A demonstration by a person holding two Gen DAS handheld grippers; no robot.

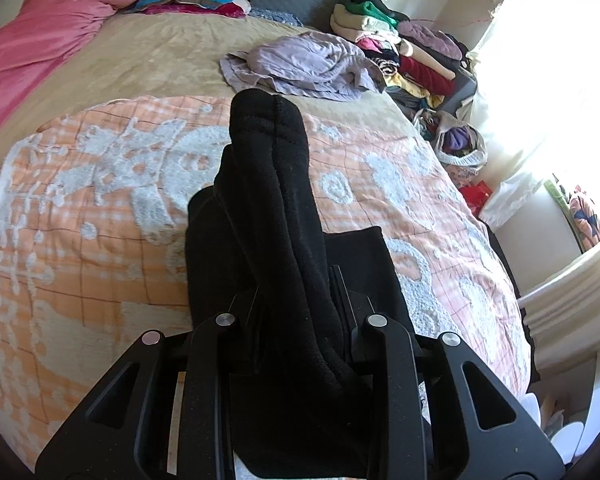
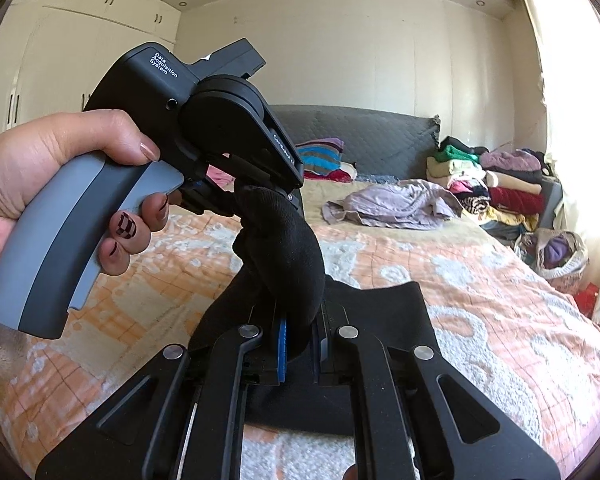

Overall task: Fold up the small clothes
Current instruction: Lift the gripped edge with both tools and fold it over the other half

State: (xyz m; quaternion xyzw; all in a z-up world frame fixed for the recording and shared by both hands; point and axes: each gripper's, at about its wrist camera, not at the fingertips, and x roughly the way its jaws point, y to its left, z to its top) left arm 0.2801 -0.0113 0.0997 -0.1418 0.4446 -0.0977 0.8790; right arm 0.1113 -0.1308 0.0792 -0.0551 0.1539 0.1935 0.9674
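A black sock (image 1: 268, 168) stretches between my two grippers above the orange-and-white blanket (image 1: 100, 184). In the left wrist view my left gripper (image 1: 296, 300) is shut on one end of it, and the rest reaches away from the camera. The right wrist view shows my right gripper (image 2: 300, 320) with its blue pads closed on the other end of the sock (image 2: 288, 248). There a hand holds the left gripper (image 2: 276, 190) up at the left, tilted down onto the sock. Under both grippers a flat black cloth (image 1: 364, 256) (image 2: 388, 308) lies on the blanket.
A crumpled lilac garment (image 1: 308, 64) lies further up the bed. A pile of folded clothes (image 1: 400, 44) stands at the far right corner, with a bag of clothes (image 1: 460, 140) on the floor beside the bed's right edge. A pink duvet (image 1: 40, 40) covers the far left.
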